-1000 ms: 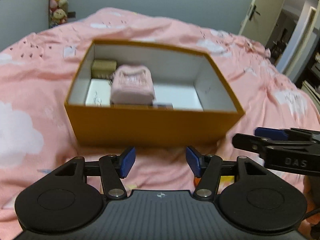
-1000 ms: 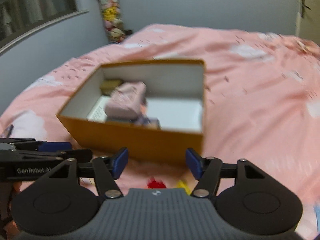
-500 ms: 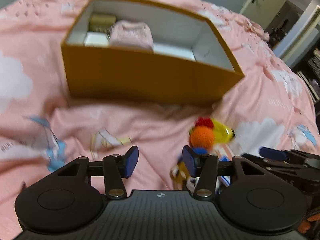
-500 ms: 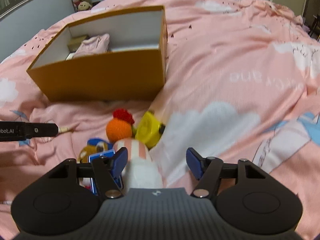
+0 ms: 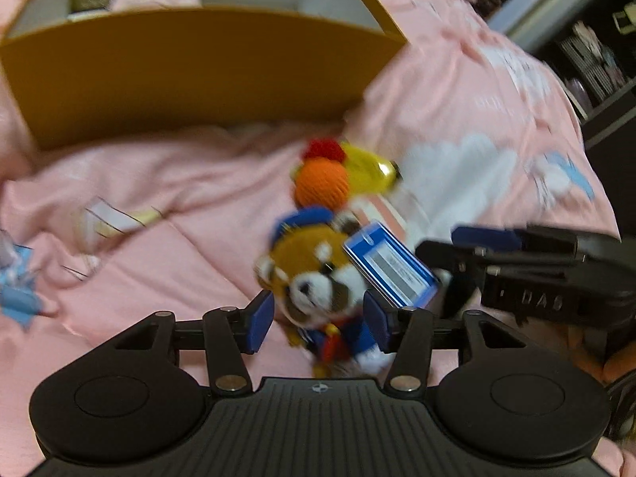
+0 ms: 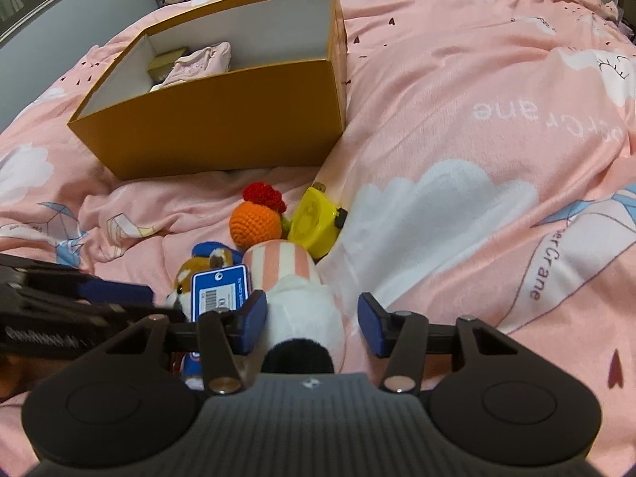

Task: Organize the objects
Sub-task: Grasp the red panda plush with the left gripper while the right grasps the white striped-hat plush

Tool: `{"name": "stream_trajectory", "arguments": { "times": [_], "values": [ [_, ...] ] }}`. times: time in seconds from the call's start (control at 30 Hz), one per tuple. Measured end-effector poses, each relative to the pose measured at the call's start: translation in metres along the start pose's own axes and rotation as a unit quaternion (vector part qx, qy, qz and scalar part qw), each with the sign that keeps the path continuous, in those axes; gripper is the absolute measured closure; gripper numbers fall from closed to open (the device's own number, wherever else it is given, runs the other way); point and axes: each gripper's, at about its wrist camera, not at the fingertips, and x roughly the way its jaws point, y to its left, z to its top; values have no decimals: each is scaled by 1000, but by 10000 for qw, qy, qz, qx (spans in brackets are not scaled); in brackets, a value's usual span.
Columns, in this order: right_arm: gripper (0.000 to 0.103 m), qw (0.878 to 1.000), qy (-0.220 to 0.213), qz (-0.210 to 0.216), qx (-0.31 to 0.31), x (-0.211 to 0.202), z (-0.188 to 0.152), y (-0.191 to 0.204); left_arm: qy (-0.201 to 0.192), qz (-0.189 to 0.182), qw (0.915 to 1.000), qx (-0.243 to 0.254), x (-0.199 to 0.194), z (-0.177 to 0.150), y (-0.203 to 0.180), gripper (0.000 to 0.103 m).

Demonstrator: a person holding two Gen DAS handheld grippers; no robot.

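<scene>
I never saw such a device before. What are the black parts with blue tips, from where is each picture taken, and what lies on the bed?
A person holds hand tongs in each hand; no robot arm is there. Each picture comes from a camera on one tool, looking along its fingers. The left tongs, now opening, straddle a red panda plush with a blue tag. The right tongs, now closing, straddle a striped white plush, not yet gripped. Nearby on the pink bedcover lie an orange crochet ball and a yellow toy. Behind stands an open orange box.
</scene>
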Motion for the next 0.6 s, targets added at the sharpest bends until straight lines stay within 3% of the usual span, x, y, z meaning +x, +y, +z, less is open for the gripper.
{"name": "stream_trajectory", "arguments": {
  "times": [0.2,0.53,0.6],
  "values": [
    [50,9974,428,279,-508,-4,3,-1,414,-76,9991,30,20,-1,-9,31],
    [50,9892,941,878,-696,14,11,-12,445,203,9988,-81,35,0,-11,24],
    [45,9862,1073,1007,-756,20,10,-12,463,302,9985,-30,41,-1,-11,23]
  ]
}}
